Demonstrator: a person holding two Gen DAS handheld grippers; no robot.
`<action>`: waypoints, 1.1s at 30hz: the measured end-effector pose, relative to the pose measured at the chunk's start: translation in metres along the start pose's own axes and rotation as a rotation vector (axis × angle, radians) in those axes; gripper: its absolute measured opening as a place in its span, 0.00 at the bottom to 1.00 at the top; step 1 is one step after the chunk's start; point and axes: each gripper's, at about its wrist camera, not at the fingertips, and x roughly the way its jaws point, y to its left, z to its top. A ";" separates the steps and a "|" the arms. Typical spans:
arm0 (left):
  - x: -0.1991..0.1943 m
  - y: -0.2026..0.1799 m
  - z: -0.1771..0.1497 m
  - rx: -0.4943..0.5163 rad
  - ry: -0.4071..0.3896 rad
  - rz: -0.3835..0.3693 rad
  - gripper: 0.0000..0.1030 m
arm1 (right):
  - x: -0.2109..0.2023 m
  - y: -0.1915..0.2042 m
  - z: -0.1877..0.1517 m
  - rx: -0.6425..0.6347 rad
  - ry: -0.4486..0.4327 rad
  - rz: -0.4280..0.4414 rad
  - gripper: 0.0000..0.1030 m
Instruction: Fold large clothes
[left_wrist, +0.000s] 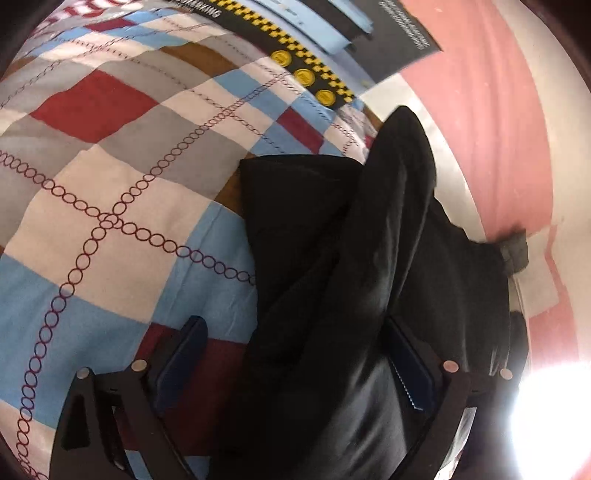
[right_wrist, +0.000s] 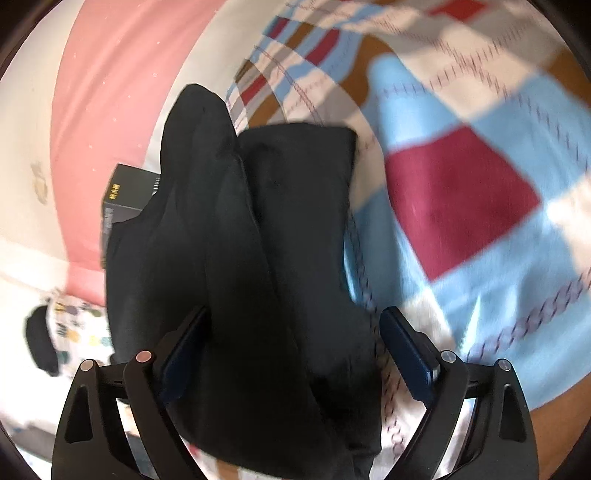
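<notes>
A black garment (left_wrist: 332, 266) lies bunched in long folds on a checked bedspread (left_wrist: 110, 177), near the bed's edge. In the left wrist view my left gripper (left_wrist: 295, 332) is open, its blue-padded fingers (left_wrist: 181, 350) spread wide with the cloth lying between and over them. In the right wrist view the same black garment (right_wrist: 258, 240) runs up the middle. My right gripper (right_wrist: 295, 332) is open too, the cloth draped between its spread fingers (right_wrist: 406, 347).
A black box with yellow coin marks (left_wrist: 314, 74) lies at the bed's far side. Another black box (right_wrist: 125, 192) sits beside the garment. Pink wall or floor (left_wrist: 498, 129) lies beyond the bed edge. A patterned white cloth (right_wrist: 81, 328) with a dark item lies low left.
</notes>
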 end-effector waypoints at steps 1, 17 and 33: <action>0.001 -0.001 -0.001 0.009 -0.004 0.001 0.96 | 0.001 -0.002 -0.002 0.009 0.002 0.017 0.90; -0.035 -0.055 -0.007 0.078 0.016 0.091 0.25 | -0.015 0.066 -0.012 -0.089 0.014 -0.052 0.36; -0.177 -0.028 -0.194 0.044 0.103 0.070 0.25 | -0.131 0.028 -0.164 -0.048 0.110 -0.095 0.39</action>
